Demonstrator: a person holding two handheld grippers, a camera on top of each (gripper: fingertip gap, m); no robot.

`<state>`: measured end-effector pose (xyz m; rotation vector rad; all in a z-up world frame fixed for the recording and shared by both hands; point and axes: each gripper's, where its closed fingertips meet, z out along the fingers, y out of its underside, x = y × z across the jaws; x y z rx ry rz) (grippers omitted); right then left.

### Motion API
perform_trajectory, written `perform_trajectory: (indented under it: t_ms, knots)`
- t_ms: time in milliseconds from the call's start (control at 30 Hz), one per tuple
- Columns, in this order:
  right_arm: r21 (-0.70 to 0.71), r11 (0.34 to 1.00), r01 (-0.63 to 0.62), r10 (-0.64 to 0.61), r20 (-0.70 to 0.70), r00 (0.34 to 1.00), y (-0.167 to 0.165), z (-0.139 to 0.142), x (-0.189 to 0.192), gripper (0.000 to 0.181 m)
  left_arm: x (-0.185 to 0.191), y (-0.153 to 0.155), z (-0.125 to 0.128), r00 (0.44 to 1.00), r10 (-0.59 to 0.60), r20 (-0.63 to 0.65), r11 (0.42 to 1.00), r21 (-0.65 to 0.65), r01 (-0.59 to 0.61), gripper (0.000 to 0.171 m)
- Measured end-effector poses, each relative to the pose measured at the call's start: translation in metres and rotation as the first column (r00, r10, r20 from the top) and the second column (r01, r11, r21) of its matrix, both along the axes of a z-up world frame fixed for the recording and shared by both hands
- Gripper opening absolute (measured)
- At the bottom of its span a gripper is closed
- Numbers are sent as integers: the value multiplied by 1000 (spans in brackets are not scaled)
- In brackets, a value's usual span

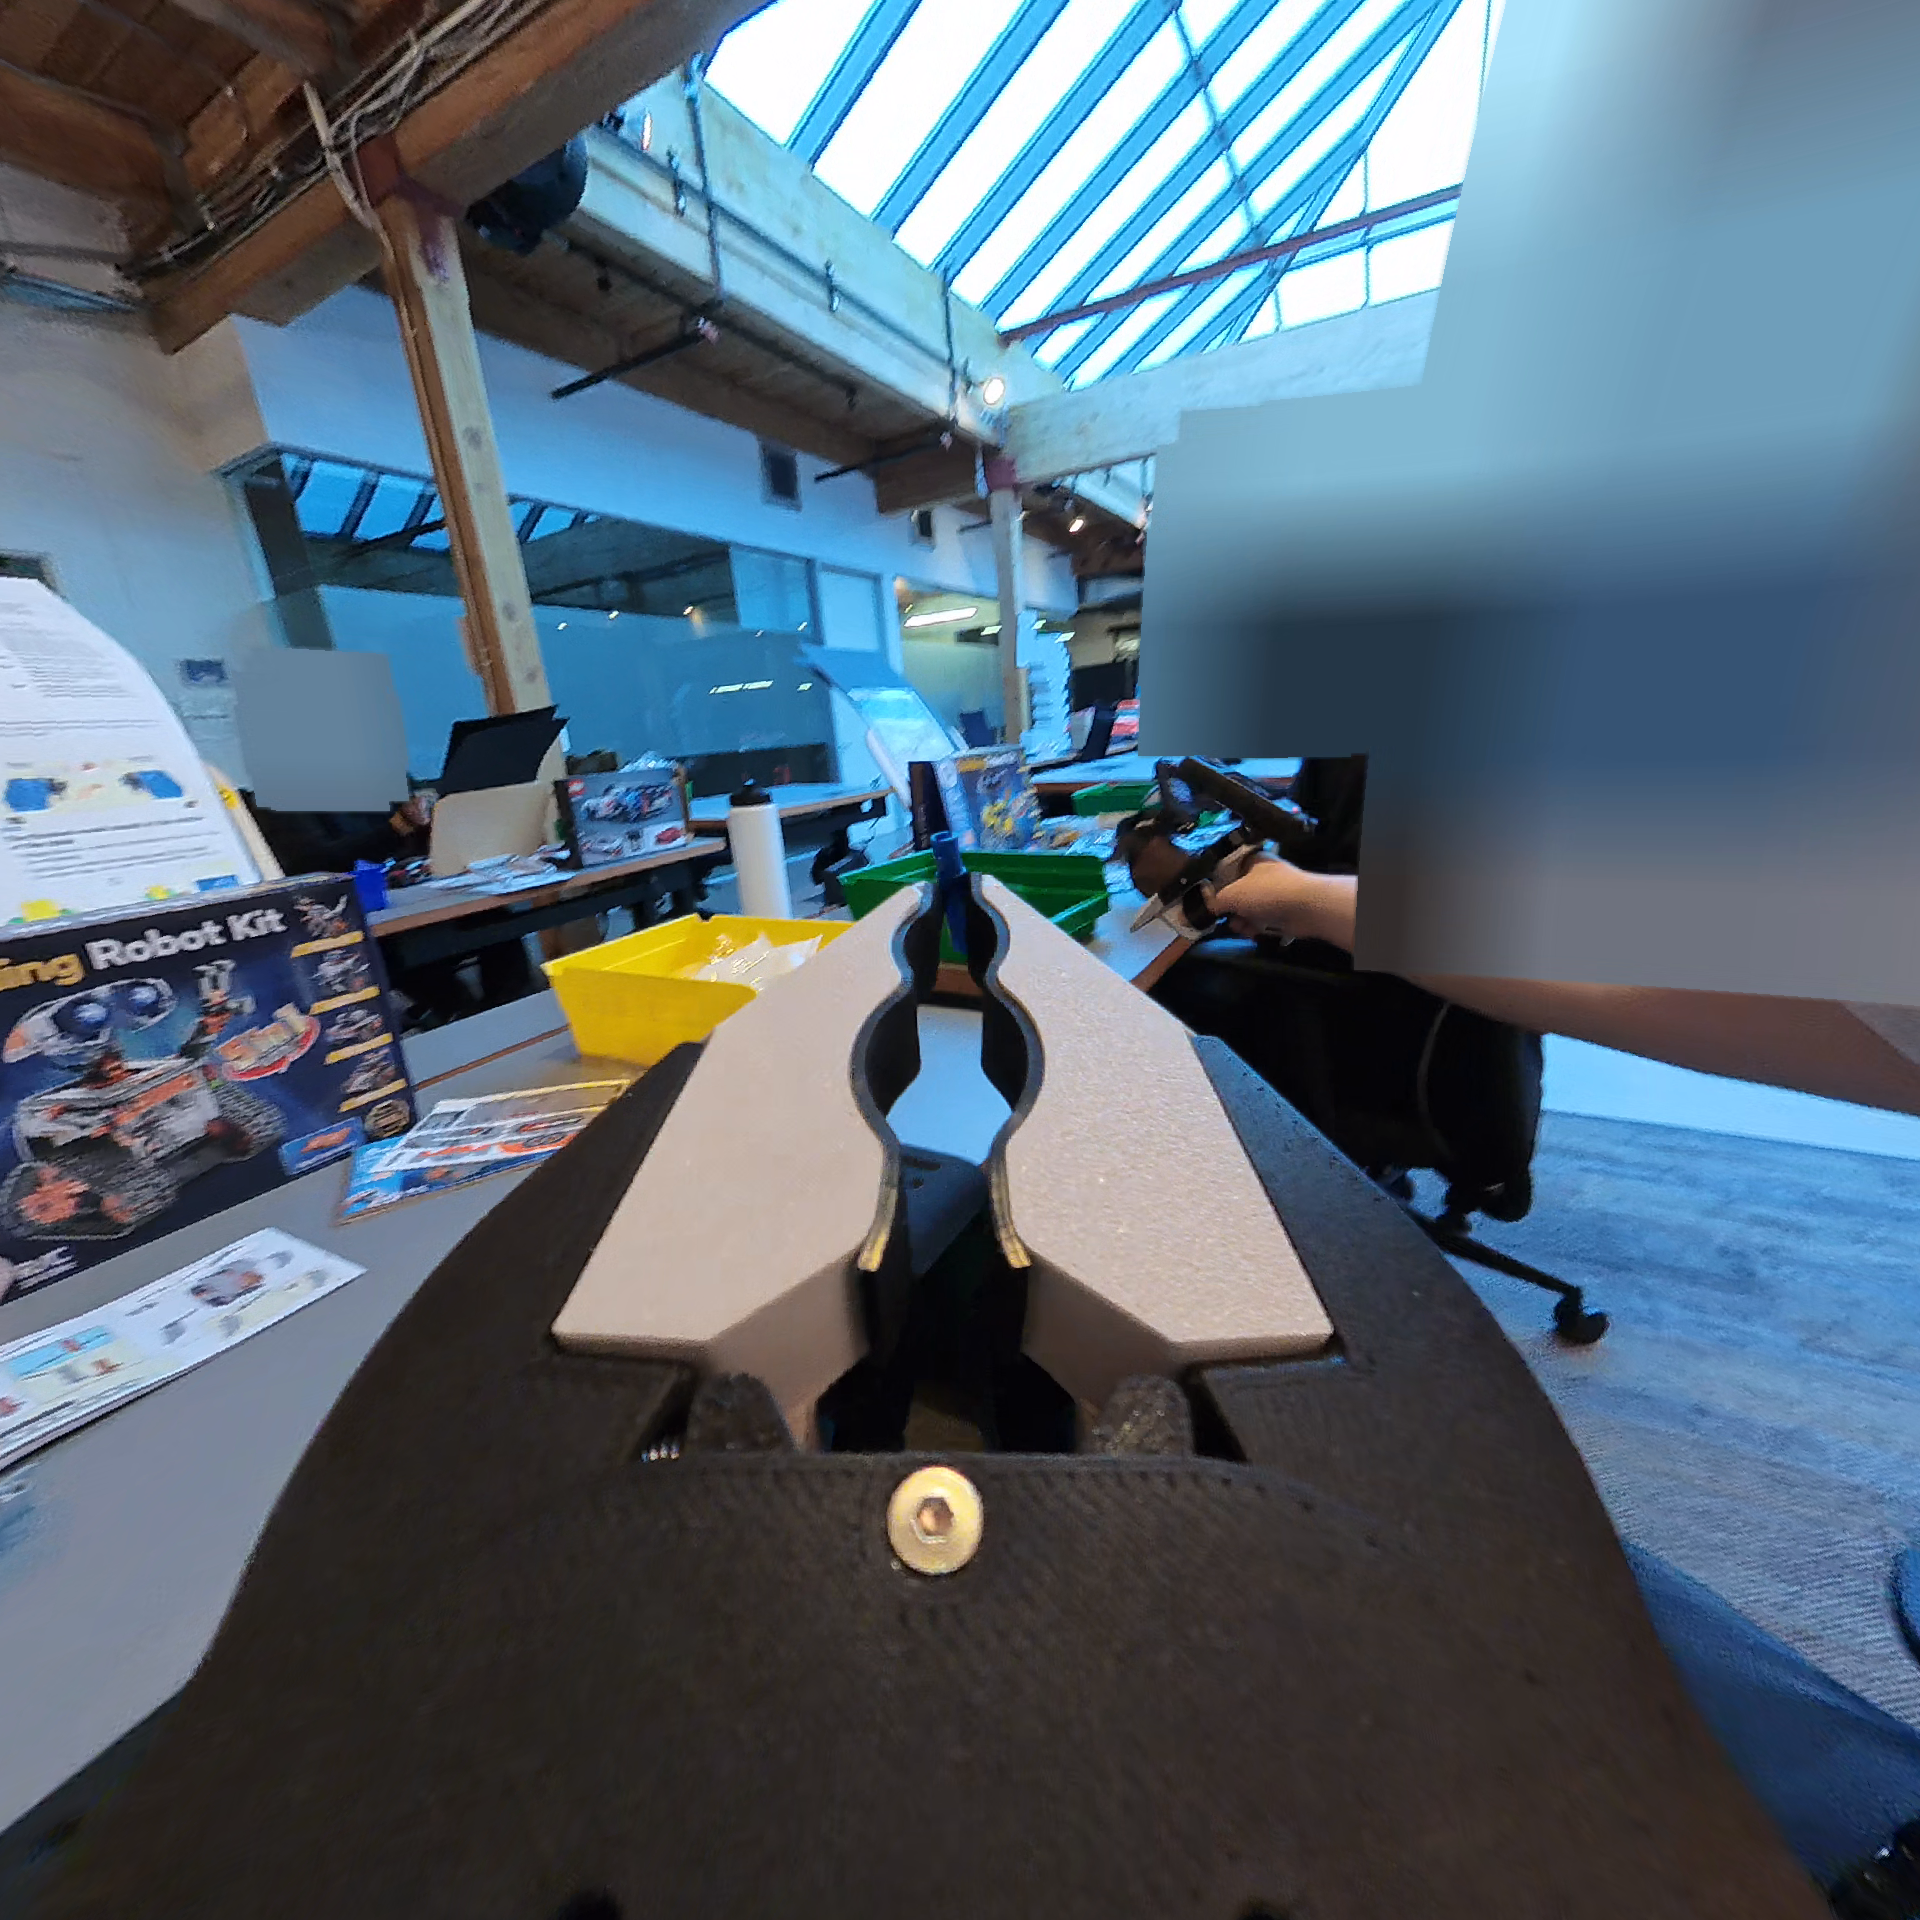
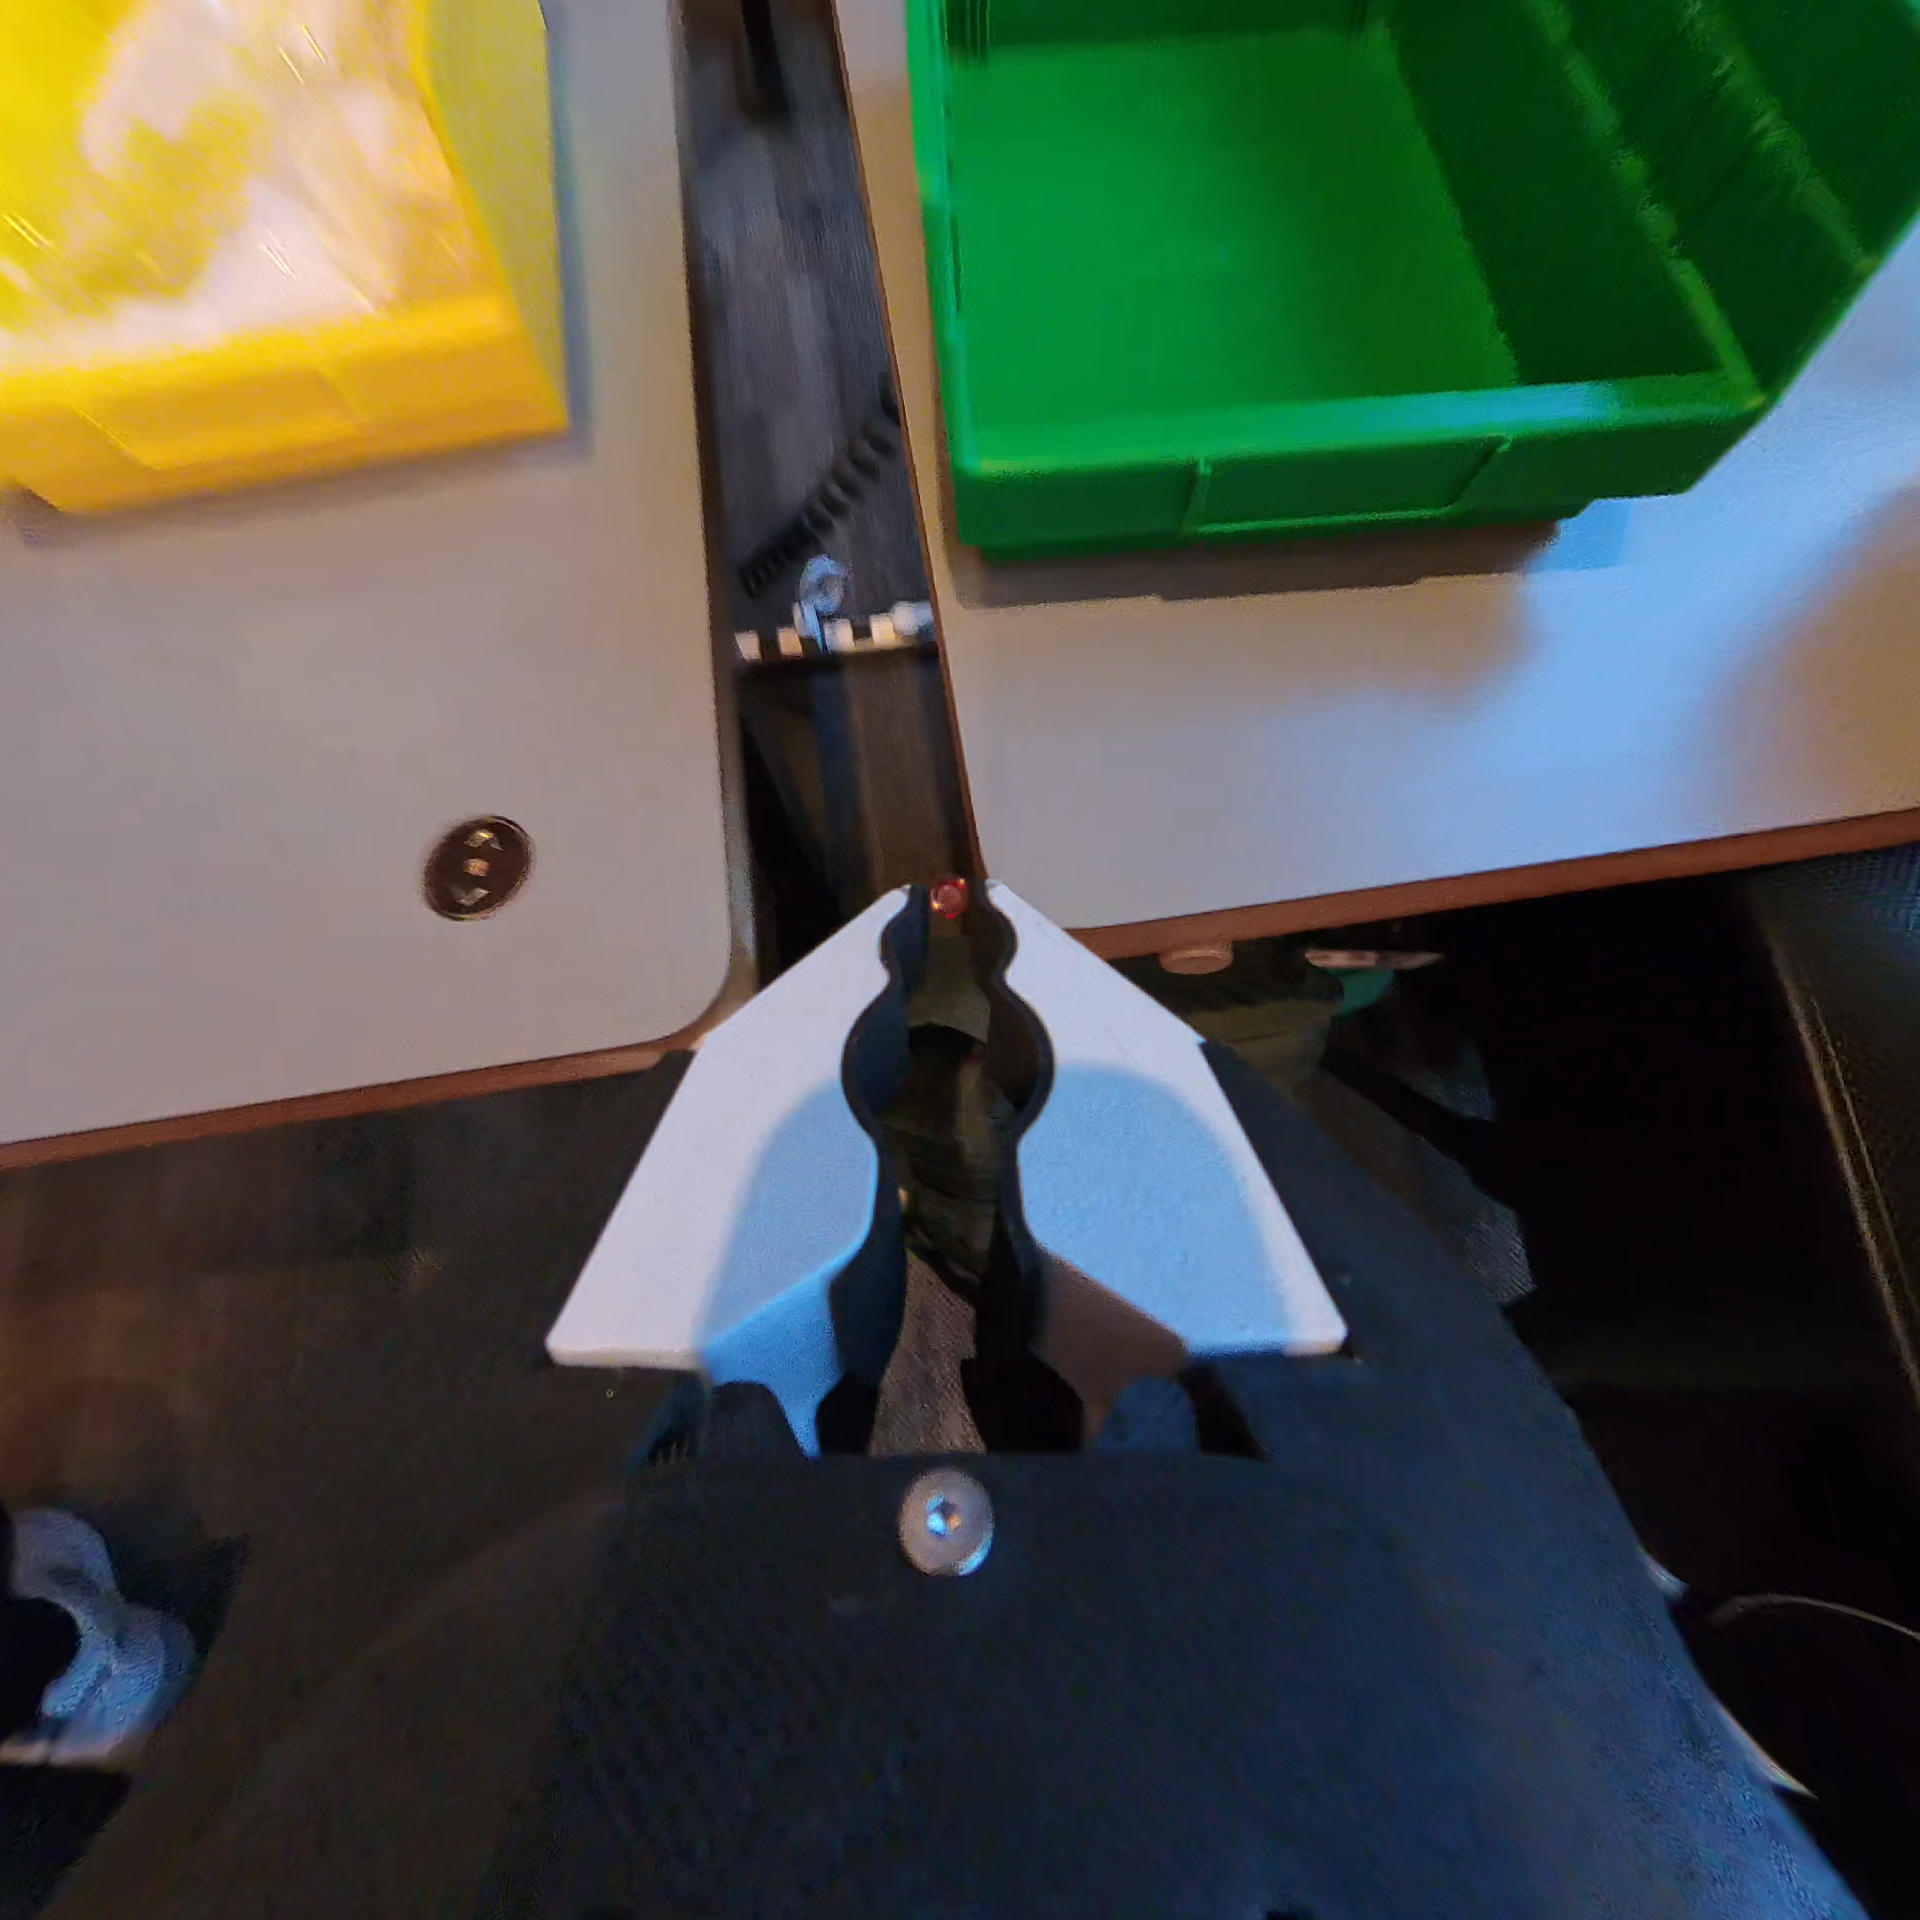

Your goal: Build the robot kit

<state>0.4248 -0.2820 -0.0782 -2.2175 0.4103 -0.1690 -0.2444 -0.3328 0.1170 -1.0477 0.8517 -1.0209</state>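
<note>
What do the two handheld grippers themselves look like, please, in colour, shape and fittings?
Both match. The left gripper and right gripper each have a wide, textured black body with one silver hex screw, and two flat, pale grey jaws tapering to a point. Wavy black liners edge the jaws' inner faces. No cables or sleeves show.

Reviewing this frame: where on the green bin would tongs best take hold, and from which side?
Probably the near front wall of the green bin, from above, one finger inside, one outside. The bin is open-topped and too wide to span; that wall is thin and nearest the right tongs.
</note>
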Motion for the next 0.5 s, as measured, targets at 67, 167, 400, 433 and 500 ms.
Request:
perform_trajectory:
  t_ms: [67, 167, 400, 433, 500]
  knots:
    - [-98, 995, -3, 4, 6, 1000, 10, -18, 9, 8, 6, 7, -1, 1000, 17, -23, 1000, 3, -17, 2]
    - [-207, 978, 13, -9, 21, 1000, 17, -35, 25, 8, 16, 14, -4, 999, 25, -43, 1000, -1, -25, 2]
    - [-332, 943, -11, 0, -32, 999, 22, -53, 39, 8, 34, 22, -12, 997, 25, -79, 1000, -15, -26, 3]
    - [-339, 940, -25, 8, -49, 999, 22, -56, 38, 7, 35, 23, -13, 996, 25, -81, 1000, -16, -26, 3]
    - [-357, 934, -31, 11, -59, 998, 22, -59, 39, 8, 37, 24, -14, 996, 24, -84, 999, -19, -26, 3]
